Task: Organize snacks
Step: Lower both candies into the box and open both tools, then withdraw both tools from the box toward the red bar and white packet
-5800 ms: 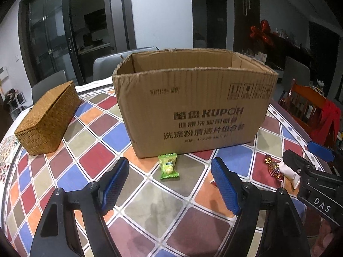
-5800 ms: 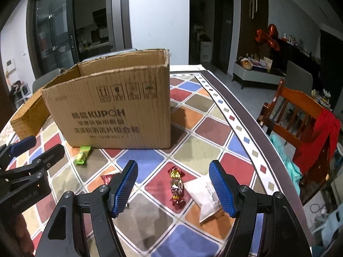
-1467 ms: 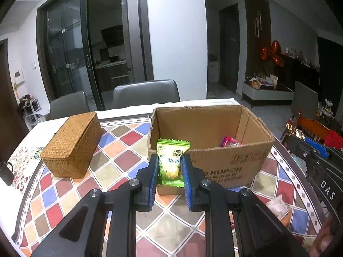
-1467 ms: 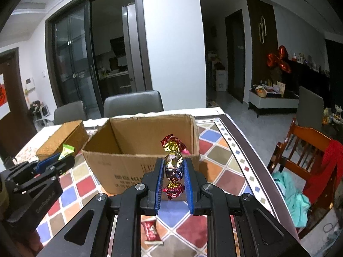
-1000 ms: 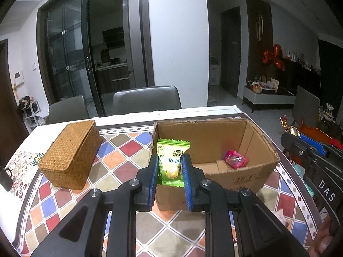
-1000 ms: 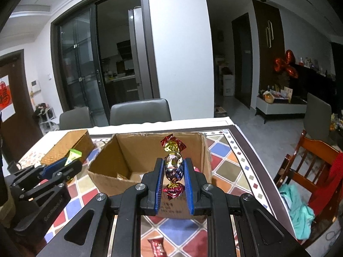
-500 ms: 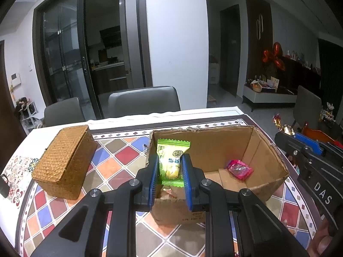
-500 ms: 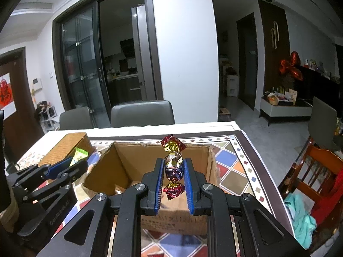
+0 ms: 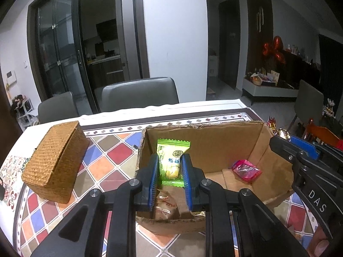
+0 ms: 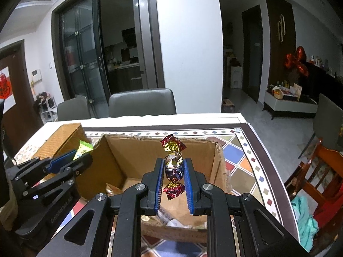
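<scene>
Two hand-held grippers hang above an open cardboard box (image 9: pixel 214 147) standing on a desk (image 9: pixel 103 167) covered in coloured diamond tiles. The left hand-held gripper (image 9: pixel 170 168) is clamped on a green snack packet (image 9: pixel 172 161), held upright over the box's left end. The right hand-held gripper (image 10: pixel 173 170) pinches a foil-wrapped candy (image 10: pixel 173 167) upright over the box. A pink packet (image 9: pixel 246 170) and other wrapped snacks lie inside. A wicker box (image 9: pixel 55 160) sits to the left, apart.

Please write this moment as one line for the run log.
left gripper: shut on green snack packet | right gripper: shut on foil candy | both over open cardboard box | pink packet inside
</scene>
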`<state>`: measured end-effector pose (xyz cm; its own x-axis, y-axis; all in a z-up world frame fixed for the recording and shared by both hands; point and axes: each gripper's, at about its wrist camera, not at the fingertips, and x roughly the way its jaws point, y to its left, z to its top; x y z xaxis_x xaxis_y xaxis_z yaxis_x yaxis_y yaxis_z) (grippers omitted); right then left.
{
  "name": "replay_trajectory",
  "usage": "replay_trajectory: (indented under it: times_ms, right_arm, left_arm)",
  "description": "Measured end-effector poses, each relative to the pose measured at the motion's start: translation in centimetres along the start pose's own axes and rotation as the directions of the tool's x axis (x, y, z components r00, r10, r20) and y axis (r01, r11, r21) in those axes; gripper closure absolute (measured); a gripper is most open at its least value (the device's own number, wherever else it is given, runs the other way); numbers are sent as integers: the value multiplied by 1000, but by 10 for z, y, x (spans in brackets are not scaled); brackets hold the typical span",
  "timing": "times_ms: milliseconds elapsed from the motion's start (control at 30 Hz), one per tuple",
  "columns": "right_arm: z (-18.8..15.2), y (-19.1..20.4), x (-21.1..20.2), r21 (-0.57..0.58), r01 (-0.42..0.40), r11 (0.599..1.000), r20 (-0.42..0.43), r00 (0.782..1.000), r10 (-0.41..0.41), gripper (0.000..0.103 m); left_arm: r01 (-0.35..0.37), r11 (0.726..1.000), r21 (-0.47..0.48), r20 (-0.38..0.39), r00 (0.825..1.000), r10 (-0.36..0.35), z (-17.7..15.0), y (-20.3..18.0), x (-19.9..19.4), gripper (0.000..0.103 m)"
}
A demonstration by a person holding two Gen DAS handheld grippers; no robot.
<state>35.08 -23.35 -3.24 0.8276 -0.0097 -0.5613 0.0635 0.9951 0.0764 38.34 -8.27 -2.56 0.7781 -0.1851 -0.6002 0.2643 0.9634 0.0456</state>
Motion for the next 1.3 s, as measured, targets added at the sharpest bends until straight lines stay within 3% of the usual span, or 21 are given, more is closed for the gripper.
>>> replay_trajectory:
  times_ms: [233, 300, 333, 367, 400, 700, 1300]
  right_arm:
    - [-2, -1, 15, -14, 3, 1000, -30, 1000, -3, 83]
    - [-1, 0, 17, -26, 18, 1000, -28, 999, -18, 77]
    - [0, -1, 18, -27, 21, 999, -29, 999, -22, 72]
    - [-2, -1, 17, -23, 26, 999, -25, 999, -27, 59]
    - [-2, -2, 16, -17, 34, 999, -18, 999, -34, 51]
    - [0, -12, 4, 12, 75, 997, 7, 997, -75, 34]
    - [-1, -17, -56, 26, 99, 995, 69, 993, -100, 34]
  left_arm:
    - [13, 1000, 1, -31, 999, -13, -2, -3, 12, 76]
    - [12, 1000, -4, -26, 1000, -12, -2, -3, 11, 52]
    - [-2, 1000, -5, -15, 1000, 2, -2, -3, 8, 47]
    - [-10, 1000, -5, -7, 1000, 10, -2, -3, 6, 42]
    - [-12, 1000, -4, -4, 1000, 12, -2, -3, 5, 42]
    - [-22, 1000, -20, 10, 1000, 22, -1, 0, -9, 38]
    - [-23, 1000, -15, 69, 997, 24, -6, -12, -63, 32]
